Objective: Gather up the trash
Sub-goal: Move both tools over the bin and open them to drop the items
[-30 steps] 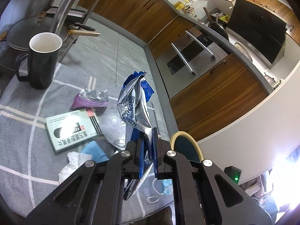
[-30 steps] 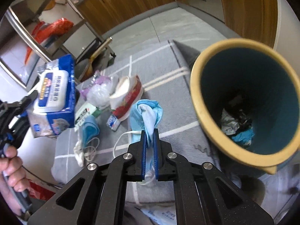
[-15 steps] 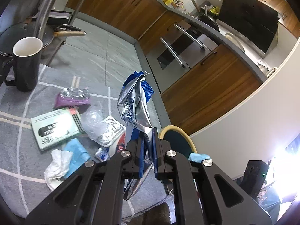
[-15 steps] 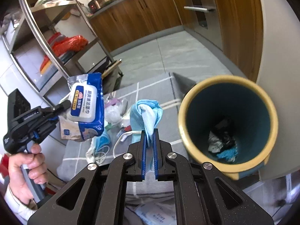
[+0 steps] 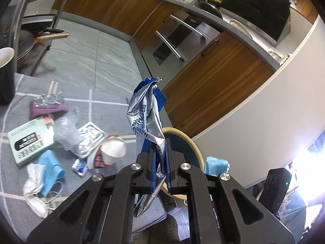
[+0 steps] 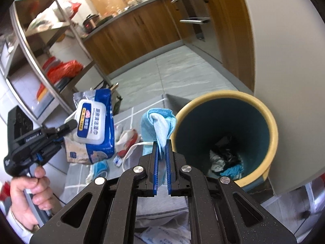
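Observation:
My left gripper (image 5: pixel 160 156) is shut on a blue and silver wet-wipe pack (image 5: pixel 145 111), held up in the air; it also shows in the right wrist view (image 6: pixel 93 126). My right gripper (image 6: pixel 161 152) is shut on a blue face mask (image 6: pixel 159 122), held just left of the rim of the teal bin with a yellow rim (image 6: pixel 264 109). The bin holds crumpled trash (image 6: pixel 225 158). In the left wrist view the bin's rim (image 5: pixel 193 142) and the mask (image 5: pixel 216 164) peek out behind my fingers.
On the grey rug (image 5: pixel 105 109) lie a green box (image 5: pixel 30 140), a purple wrapper (image 5: pixel 46 105), clear plastic and foil (image 5: pixel 81 136), a paper cup (image 5: pixel 111 150), a blue mask with tissue (image 5: pixel 44 170). A black mug (image 5: pixel 6 75) stands left. Wooden cabinets (image 5: pixel 213 87) stand behind.
Both grippers have risen and pulled back with their loads. The right gripper with the mask has come level with the bin's rim; the bin now sits lower and farther in view.

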### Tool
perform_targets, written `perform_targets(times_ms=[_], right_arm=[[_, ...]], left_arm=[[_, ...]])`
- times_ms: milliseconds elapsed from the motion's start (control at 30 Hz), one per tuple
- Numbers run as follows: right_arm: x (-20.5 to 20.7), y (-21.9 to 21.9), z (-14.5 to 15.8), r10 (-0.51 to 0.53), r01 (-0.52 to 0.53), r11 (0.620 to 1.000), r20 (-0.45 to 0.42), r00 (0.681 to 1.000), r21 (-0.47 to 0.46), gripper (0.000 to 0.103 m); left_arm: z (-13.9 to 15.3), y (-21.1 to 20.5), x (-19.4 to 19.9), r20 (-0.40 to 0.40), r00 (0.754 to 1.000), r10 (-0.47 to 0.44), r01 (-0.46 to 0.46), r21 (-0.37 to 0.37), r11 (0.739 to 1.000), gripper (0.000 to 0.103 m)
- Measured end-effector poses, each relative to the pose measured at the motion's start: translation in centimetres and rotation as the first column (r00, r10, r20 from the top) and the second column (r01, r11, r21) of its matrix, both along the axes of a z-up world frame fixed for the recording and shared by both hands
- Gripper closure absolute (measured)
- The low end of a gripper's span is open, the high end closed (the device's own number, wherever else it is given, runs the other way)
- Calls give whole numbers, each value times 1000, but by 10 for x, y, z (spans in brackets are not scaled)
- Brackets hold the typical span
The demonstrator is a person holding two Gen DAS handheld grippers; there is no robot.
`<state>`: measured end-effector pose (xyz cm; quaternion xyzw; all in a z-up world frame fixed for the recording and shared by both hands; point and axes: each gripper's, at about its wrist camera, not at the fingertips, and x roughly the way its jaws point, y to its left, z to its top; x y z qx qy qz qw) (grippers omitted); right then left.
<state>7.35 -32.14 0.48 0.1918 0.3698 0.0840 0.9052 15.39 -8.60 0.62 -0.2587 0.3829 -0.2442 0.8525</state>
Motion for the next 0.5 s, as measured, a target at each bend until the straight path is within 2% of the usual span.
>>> perform_targets(times_ms=[267,500], right_arm=[[-6,-30,-1,-81,81,996,8,997,30,95],[-9,-53,-10,-150,151,987,-10,989,61,95]], left_arm=[[-2,-51,8,-9,997,-78,79,19,997,96],[-20,-102,22,-30,991,-134,134,26,991,96]])
